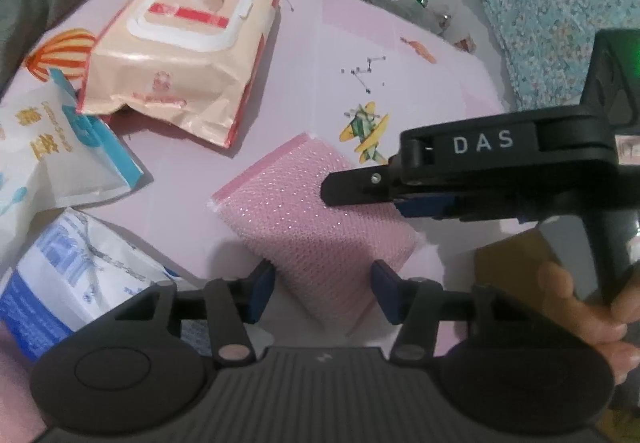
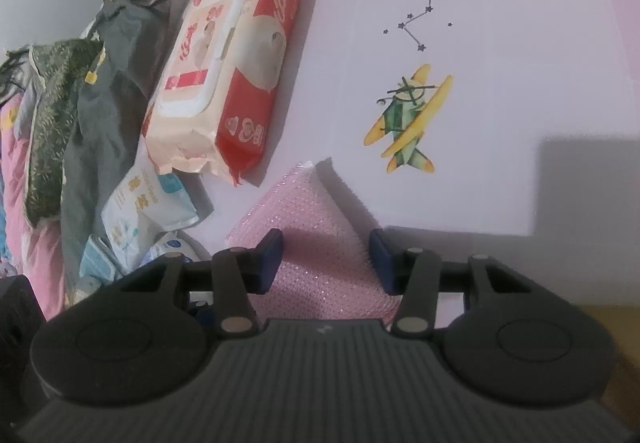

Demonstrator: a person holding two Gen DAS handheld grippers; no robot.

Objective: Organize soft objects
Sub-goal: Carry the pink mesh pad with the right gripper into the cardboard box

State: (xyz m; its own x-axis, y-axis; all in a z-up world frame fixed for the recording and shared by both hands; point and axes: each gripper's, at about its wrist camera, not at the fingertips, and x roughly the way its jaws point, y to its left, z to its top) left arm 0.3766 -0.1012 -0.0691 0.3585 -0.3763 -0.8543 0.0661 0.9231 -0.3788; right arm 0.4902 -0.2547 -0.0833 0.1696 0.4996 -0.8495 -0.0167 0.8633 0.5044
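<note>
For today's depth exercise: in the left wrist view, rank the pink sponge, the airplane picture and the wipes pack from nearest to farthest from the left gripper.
1. Pink sponge: between the left gripper's fingers.
2. Airplane picture: beyond the sponge, right.
3. Wipes pack: far left.

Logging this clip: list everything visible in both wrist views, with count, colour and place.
Sponge pad: one, pink, glittery, on the mat between both grippers.
Wipes pack: one, peach and red, behind the sponge.
Tissue packs: at least two, white and blue, left edge.
Mat: one, pale pink, printed plane and stars.
Clothes pile: several, grey and green, far left.
Blanket: one, blue speckled, far right.
Left gripper: black, jaws open.
Right gripper: black, straddling the sponge.
Hand: one, holding the right gripper.
</note>
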